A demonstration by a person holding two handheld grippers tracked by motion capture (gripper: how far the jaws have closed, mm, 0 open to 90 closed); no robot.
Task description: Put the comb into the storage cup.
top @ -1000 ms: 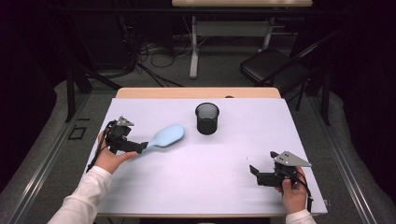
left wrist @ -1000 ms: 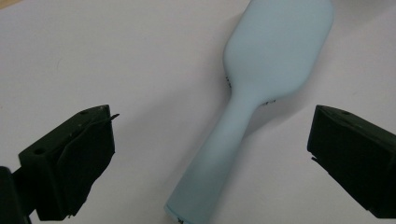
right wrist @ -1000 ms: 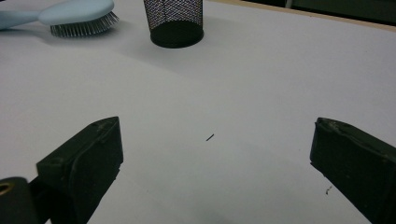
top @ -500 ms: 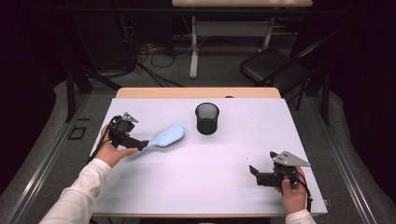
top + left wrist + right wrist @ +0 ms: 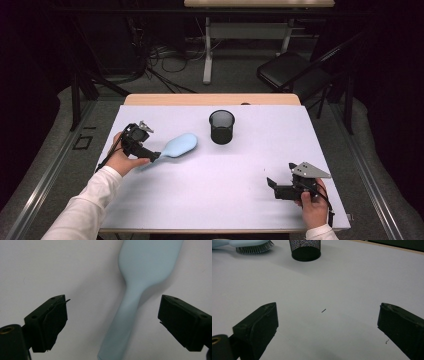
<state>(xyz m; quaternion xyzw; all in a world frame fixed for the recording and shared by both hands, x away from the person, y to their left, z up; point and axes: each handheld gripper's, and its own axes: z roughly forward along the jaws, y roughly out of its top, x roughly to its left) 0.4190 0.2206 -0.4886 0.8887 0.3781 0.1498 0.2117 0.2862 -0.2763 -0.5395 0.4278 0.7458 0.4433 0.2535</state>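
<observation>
Left gripper [image 5: 113, 322] jaws just started closing, apart around light-blue hairbrush [image 5: 140, 285] handle, no contact; grasp likely next. Right gripper [image 5: 328, 327] idle, jaws wide apart.

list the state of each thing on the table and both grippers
hairbrush: lying bristles down, handle between the left fingers, not gripped
mesh cup: upright, looks empty
left gripper: open, has just been closing around the handle
right gripper: open, holding nothing, near the table
</observation>
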